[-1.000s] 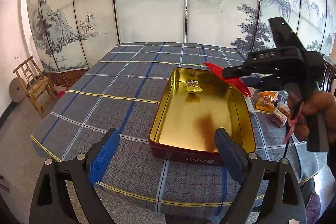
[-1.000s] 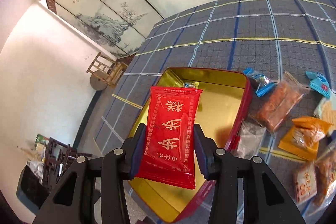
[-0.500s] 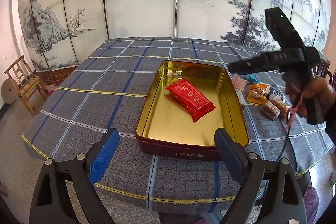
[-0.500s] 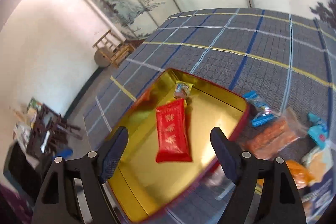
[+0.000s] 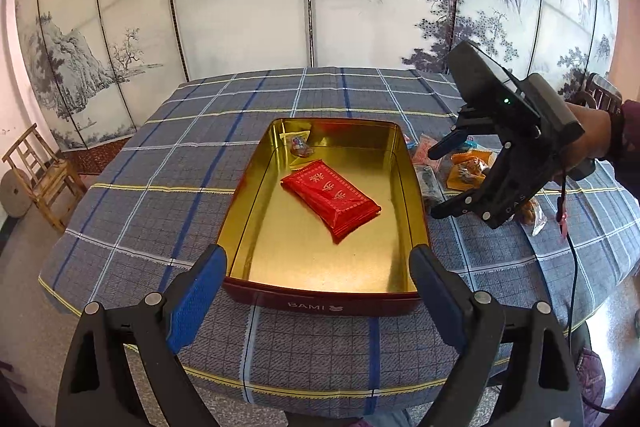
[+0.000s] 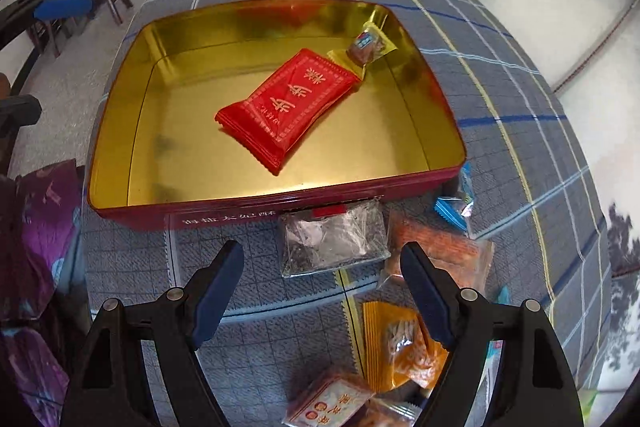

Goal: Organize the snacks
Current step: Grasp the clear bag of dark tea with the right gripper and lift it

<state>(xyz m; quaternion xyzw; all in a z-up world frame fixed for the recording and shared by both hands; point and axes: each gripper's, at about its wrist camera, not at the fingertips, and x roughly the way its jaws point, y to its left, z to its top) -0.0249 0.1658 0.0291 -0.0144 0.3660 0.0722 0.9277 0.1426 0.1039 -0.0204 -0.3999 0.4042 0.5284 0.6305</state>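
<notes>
we held the left gripper (image 5: 316,291) low at the near short end of the gold tin (image 5: 240,187), and its blue pads (image 5: 196,299) stood wide apart with nothing between them; the tin's near wall (the one with the pale lettering) lay just ahead of the two fingertips. farther ahead of this claw, on the tin's floor, the red snack packet (image 5: 331,198) lay flat and diagonal, and beyond it, in the far corner, a small yellow-wrapped sweet (image 5: 299,145) rested against the wall.

the right gripper (image 6: 322,279) pointed steeply down over the checked tablecloth (image 6: 132,259), just outside the tin's long side. its jaws had just been opening and now stood apart, with nothing pressed between them. from this claw the red packet (image 6: 288,109) was ahead, inside the tin and well clear of the fingers, touching the yellow sweet (image 6: 370,45) at its far end. a clear packet with dark contents (image 6: 332,241) lay on the cloth just ahead of the fingertips, against the tin's red outer wall (image 6: 240,211). to the right of the right pad were an orange-filled clear bag (image 6: 444,255) and a blue wrapper (image 6: 456,207); near the right finger (partly hidden by it) lay an orange packet (image 6: 400,343).

in the left view the right gripper (image 5: 456,175) hung to the right of the tin, above the loose snacks, held by a hand (image 5: 592,139).
</notes>
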